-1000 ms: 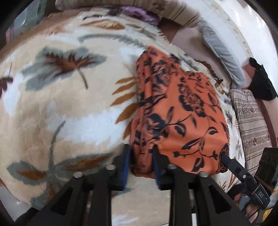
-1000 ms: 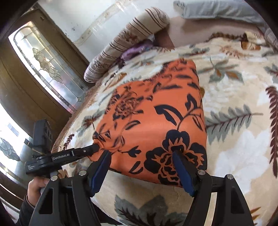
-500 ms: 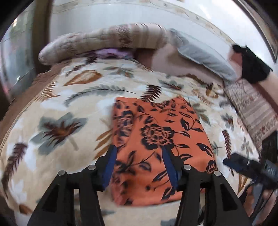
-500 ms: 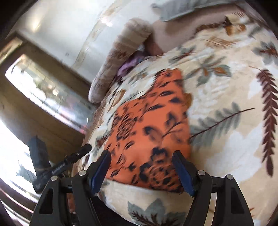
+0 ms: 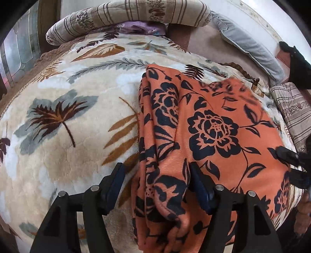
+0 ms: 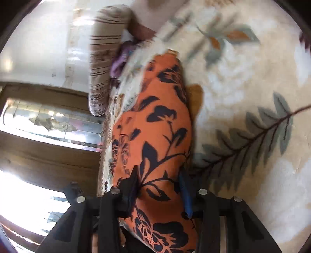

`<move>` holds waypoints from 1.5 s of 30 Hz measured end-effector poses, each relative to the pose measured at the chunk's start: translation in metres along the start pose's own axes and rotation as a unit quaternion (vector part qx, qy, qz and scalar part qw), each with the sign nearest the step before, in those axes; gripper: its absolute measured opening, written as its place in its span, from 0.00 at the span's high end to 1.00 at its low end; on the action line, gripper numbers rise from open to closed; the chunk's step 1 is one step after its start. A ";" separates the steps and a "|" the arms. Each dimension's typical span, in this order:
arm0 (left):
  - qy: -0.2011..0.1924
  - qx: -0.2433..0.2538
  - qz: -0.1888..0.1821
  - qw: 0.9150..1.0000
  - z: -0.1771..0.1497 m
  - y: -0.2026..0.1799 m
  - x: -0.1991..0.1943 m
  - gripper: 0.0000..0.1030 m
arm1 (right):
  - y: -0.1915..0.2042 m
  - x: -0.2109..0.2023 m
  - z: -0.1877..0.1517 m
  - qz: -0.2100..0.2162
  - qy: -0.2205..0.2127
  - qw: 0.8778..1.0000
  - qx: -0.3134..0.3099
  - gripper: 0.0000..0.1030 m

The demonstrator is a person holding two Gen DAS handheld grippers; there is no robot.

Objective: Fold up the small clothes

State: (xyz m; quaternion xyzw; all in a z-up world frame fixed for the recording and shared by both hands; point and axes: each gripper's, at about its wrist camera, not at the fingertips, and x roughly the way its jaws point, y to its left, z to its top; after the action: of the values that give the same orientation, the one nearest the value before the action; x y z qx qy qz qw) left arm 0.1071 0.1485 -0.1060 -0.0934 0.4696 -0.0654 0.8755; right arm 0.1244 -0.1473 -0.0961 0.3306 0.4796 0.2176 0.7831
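An orange garment (image 5: 213, 128) with black flowers lies folded on the leaf-patterned blanket (image 5: 77, 165). My left gripper (image 5: 156, 184) hangs over its thick folded left edge. Its jaws are opening, with that edge between them, and the pads stand clear of the cloth. In the right wrist view the garment (image 6: 155, 120) runs away from me. My right gripper (image 6: 158, 189) straddles its near end, jaws closing around the cloth without pinching it. The right gripper (image 5: 291, 165) also shows in the left wrist view, at the garment's right edge.
A striped bolster (image 5: 126, 15), a purple cloth (image 5: 140, 27) and a grey pillow (image 5: 250, 44) line the far side. A striped cushion (image 5: 291, 109) and a black object (image 5: 297, 64) sit at the right. A wooden door with patterned glass (image 6: 48, 120) stands beyond the bed's edge.
My left gripper let go of the garment's folded edge, drew back and opened. My right gripper rolled, moved along the garment's edge, and its jaws narrowed around the cloth.
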 end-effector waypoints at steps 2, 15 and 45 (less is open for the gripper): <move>-0.003 0.007 0.007 1.000 0.000 -0.003 0.002 0.31 | 0.008 0.014 -0.006 -0.080 0.011 0.996 -0.050 0.62; -0.003 -0.004 -0.005 1.000 0.000 0.001 0.001 0.31 | -0.035 0.024 0.050 0.028 0.009 0.995 0.097 0.27; -0.007 -0.003 -0.010 1.000 0.000 0.005 0.003 0.28 | -0.013 0.048 0.072 -0.044 -0.031 0.998 0.027 0.43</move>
State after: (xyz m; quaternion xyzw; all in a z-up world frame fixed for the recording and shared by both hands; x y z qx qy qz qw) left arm 0.1089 0.1524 -0.1095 -0.1013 0.4629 -0.0718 0.8777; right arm 0.2106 -0.1470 -0.1108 0.3365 0.4753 0.1596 0.7971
